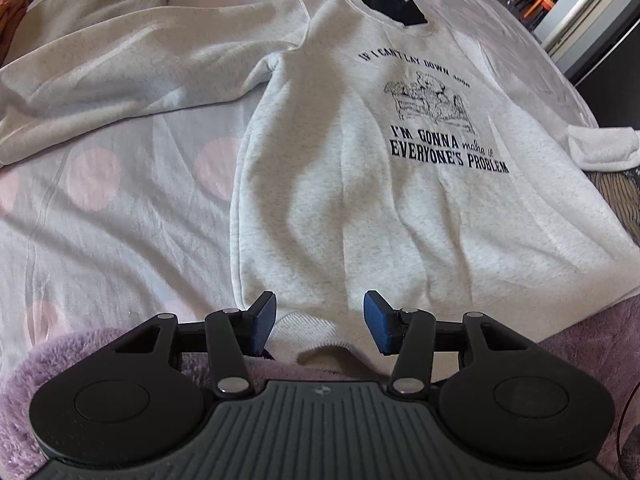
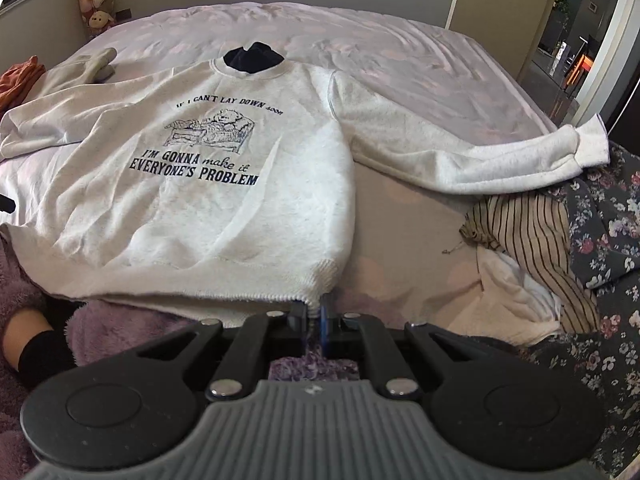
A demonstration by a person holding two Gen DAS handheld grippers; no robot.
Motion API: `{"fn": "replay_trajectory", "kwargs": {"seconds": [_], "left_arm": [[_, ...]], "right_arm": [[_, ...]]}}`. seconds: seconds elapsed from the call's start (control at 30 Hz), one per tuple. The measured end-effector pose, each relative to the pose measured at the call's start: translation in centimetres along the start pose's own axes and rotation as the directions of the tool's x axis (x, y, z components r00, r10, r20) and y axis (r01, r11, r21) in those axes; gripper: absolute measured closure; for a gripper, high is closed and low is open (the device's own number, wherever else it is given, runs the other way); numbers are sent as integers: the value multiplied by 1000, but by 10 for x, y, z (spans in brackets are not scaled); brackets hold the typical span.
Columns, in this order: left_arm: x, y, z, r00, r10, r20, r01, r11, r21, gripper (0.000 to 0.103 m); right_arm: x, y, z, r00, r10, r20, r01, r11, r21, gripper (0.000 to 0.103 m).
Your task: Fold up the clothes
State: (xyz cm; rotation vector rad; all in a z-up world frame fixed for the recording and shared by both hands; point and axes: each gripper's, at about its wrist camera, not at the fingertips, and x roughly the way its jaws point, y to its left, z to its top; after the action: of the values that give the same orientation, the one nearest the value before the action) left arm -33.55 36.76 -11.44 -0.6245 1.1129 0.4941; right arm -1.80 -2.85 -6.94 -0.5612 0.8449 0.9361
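right gripper [image 2: 316, 316] pinching sweatshirt [image 2: 224, 200] hem corner, left gripper [image 1: 320, 322] straddling hem

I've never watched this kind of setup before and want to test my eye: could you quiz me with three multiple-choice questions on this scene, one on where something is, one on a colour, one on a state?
1. Where does the sweatshirt lie?
A. spread flat on the bed
B. on a hanger
C. in a basket

2. What colour is the sweatshirt's printed lettering?
A. red
B. dark navy
C. green

3. How does the right hand-held gripper stand?
A. wide open above the collar
B. shut on the sweatshirt's bottom hem
C. shut on a sleeve cuff

Answers:
1 A, the sweatshirt lies front up with both sleeves out on the bed sheet.
2 B, the words read dark blue-black on pale grey.
3 B, its pads meet at the ribbed hem corner.
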Motion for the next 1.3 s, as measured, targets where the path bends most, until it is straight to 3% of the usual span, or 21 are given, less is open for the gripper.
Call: {"fn": "replay_trajectory", "kwargs": {"seconds": [0.1,0.2,0.27,0.33,0.47,0.5,0.6,0.73,0.83,1.07,1.2,1.3], "left_arm": [[4,-1,1,999,28,-17,-27,999,27,57],[-3,3,3,999,29,13,-30,999,26,57],[-13,10,5,999,25,48,-26,1000,13,57],[-23,18,10,996,40,81,-40,999,-4,57],[-46,49,18,982,99,159,-93,995,-47,57],[-52,60,19,977,121,177,-111,992,-65,57],[-67,94,21,954,195,227,-168,977,-132,57],[-83,153,20,907,303,291,-227,937,-267,57],[-87,191,21,872,365,327,-255,907,-335,56],[-63,256,30,795,485,364,-331,850,-411,52],[-43,287,36,780,493,384,-295,833,-469,51],[-29,306,41,755,508,415,-275,820,-502,47]], "right_arm": [[2,2,-2,1000,4,-8,-5,1000,-6,95],[-7,0,-1,1000,24,10,-24,1000,-1,91],[-16,-2,2,999,31,37,-31,999,6,82],[-26,-3,5,997,29,73,-30,999,15,66],[-41,-9,15,984,63,164,-73,996,59,57],[-43,-10,18,977,84,195,-100,992,74,49],[-35,-8,26,950,152,274,-185,978,97,33],[-1,11,44,934,186,305,-239,959,149,15],[32,36,62,933,192,305,-250,954,165,9],[127,111,94,955,198,221,-243,949,200,5],[171,152,100,962,174,212,-208,966,150,5],[195,172,105,966,156,208,-184,975,122,5]]}}
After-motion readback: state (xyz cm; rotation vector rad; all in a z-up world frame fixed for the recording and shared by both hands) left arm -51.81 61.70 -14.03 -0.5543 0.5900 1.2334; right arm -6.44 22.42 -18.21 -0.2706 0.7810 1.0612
